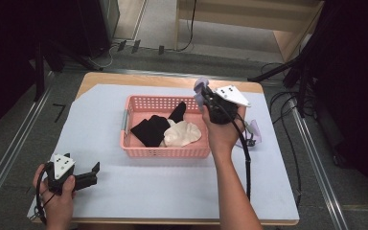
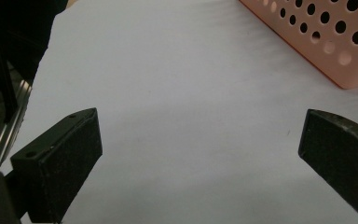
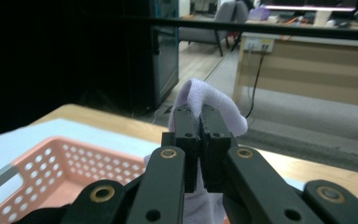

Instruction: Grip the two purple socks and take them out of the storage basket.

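Your right gripper (image 1: 202, 94), jaws clamped on a lilac cloth (image 3: 209, 100), hangs over the pink basket's (image 1: 165, 152) far-right corner; next, release inside. Left gripper (image 1: 92, 173): jaws wide, empty.

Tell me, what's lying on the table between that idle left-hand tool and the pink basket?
Nothing: in the high view, only bare white sheet runs from the left gripper to the pink basket. The left gripper view shows the same bare stretch.
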`<act>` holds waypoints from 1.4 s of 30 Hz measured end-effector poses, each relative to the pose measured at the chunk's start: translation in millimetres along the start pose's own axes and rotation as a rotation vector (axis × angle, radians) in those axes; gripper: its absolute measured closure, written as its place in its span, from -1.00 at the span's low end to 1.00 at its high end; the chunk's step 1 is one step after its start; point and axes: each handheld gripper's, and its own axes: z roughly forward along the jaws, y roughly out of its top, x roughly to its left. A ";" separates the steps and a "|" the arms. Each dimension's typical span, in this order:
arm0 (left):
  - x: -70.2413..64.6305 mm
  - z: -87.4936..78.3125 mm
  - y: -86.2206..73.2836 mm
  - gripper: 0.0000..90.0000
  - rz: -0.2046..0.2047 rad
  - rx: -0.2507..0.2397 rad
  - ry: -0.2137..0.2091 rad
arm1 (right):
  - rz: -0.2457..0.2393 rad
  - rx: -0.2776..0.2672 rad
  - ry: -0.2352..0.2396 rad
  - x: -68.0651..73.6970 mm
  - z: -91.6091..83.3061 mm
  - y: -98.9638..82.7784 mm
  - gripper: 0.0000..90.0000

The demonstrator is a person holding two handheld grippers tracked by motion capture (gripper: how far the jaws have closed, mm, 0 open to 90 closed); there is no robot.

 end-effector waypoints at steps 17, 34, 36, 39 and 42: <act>-0.6 -0.6 -0.3 -0.99 0.013 -0.004 0.002 | 0.075 0.012 -0.115 -65.0 -32.5 -27.4 0.95; -1.8 -0.7 -0.3 -0.99 0.025 -0.003 0.010 | 0.224 0.130 -0.136 -101.6 -45.3 -93.5 0.26; -1.9 -0.9 -0.3 -0.99 0.025 -0.002 0.010 | 0.224 0.125 -0.141 -103.7 -50.4 -94.2 0.06; -1.6 -1.0 -0.2 -0.99 0.027 -0.003 0.011 | 0.249 0.119 -0.144 -106.7 -60.2 -95.3 -0.12; -1.8 -0.7 -0.2 -0.99 0.022 -0.003 0.009 | 0.290 0.123 -0.103 -111.4 -76.3 -97.2 -0.25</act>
